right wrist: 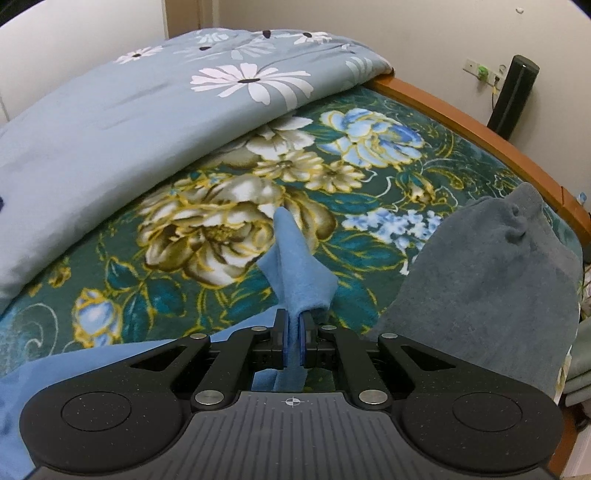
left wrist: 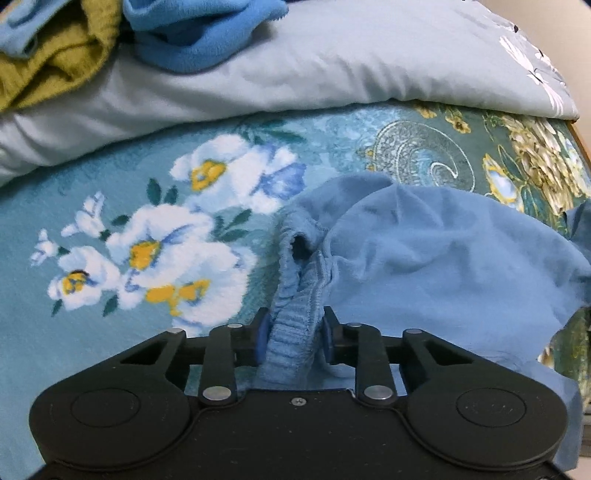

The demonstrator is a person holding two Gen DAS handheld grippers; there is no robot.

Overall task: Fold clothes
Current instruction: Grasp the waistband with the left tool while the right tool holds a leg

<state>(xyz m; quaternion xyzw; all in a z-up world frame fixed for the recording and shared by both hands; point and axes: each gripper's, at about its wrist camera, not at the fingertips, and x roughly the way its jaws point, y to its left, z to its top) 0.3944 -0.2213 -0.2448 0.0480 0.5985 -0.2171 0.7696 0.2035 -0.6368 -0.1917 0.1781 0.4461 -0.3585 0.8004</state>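
A light blue garment point(left wrist: 436, 266) with a ribbed elastic waistband hangs above the floral bedspread point(left wrist: 110, 206). My left gripper point(left wrist: 293, 336) is shut on that bunched waistband, and the cloth spreads away to the right. In the right wrist view, my right gripper point(right wrist: 293, 334) is shut on a thin fold of the same blue garment point(right wrist: 295, 273), which sticks up in a point ahead of the fingers. More of the blue cloth drapes down to the lower left under that gripper.
A folded grey-blue duvet point(left wrist: 295, 74) lies across the back of the bed, with a mustard garment point(left wrist: 55, 55) and blue clothes point(left wrist: 199, 33) piled on it. A grey garment point(right wrist: 491, 288) sits at the right, near the wooden bed rail point(right wrist: 480, 122). A dark speaker point(right wrist: 513, 96) stands by the wall.
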